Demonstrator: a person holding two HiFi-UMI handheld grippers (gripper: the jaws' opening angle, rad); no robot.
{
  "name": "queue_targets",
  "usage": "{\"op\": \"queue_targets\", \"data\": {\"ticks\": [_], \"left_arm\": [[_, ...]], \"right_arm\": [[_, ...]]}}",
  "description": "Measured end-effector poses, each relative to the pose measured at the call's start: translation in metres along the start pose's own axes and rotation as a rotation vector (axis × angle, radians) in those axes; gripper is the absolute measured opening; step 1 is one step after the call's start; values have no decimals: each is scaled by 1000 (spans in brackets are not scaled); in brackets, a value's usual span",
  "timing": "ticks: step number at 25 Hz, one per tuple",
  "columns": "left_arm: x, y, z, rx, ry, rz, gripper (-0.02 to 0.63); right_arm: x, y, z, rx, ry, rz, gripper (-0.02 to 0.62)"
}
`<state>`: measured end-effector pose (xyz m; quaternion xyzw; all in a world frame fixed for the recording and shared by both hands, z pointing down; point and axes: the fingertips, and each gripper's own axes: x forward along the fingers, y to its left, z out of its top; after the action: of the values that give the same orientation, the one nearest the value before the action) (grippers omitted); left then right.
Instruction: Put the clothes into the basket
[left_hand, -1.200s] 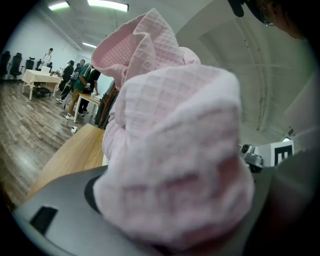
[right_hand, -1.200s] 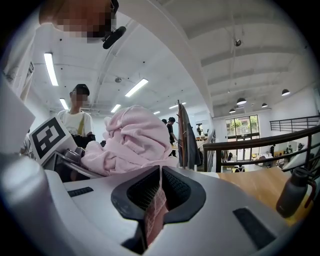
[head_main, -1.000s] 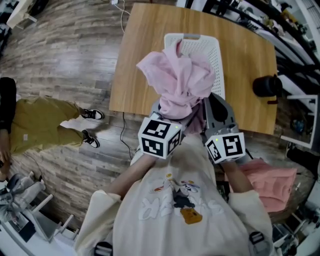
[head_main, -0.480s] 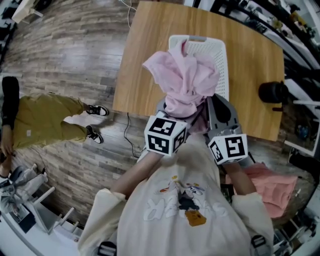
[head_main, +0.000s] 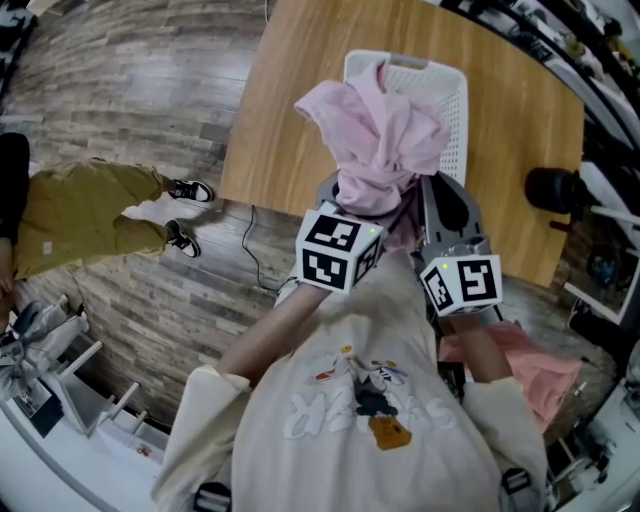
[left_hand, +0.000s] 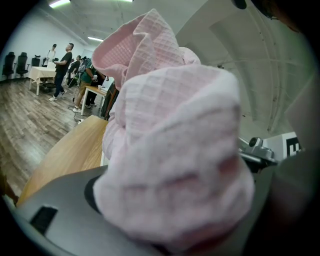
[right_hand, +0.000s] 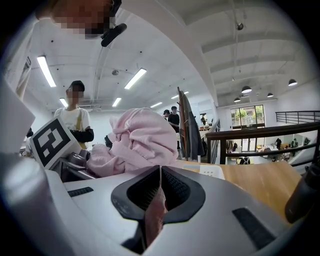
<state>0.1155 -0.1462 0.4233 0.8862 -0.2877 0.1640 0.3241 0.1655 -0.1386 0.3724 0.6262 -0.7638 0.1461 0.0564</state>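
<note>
L gripper (left_hand: 167, 247) is clamped on pink garment (head_main: 375, 135); cloth bulges over the jaws and fills most of left gripper view. R gripper (right_hand: 159, 197): jaws together w/ a thin pink fold pinched btwn pads, looks like an edge of the same garment. Head view: garment is a bunched bundle held up over near end of white basket (head_main: 455, 95), not inside it. Basket sits on wood table (head_main: 290, 110). Black obj (head_main: 555, 188) at table's R edge, apart from basket. Salmon cloth (head_main: 545, 365) low R, off table, beside person's R arm. Bystander (head_main: 80, 225) in khaki trousers at view's L.
</note>
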Motion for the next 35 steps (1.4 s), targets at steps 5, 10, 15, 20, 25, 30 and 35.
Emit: {"op": "queue_targets", "data": {"ticks": [5, 10, 15, 20, 25, 30, 35], "left_arm": [[17, 3, -5, -10, 4, 32, 367], [32, 24, -4, 11, 1, 63, 367], [45, 21, -22, -45, 33, 93, 367], [54, 26, -8, -44, 22, 113, 367], [62, 30, -2, -49, 28, 127, 367], [75, 36, -7, -50, 49, 146, 367], [81, 42, -16, -67, 72, 154, 367]], "right_arm": [[8, -15, -9, 23, 18, 3, 25], [30, -22, -21, 39, 12, 1, 25], [27, -35, -43, 64, 73, -2, 25], [40, -42, -35, 87, 59, 1, 25], [49, -48, -35, 84, 72, 7, 25], [57, -57, -43, 100, 98, 2, 25], [62, -59, -54, 103, 136, -1, 25]]}}
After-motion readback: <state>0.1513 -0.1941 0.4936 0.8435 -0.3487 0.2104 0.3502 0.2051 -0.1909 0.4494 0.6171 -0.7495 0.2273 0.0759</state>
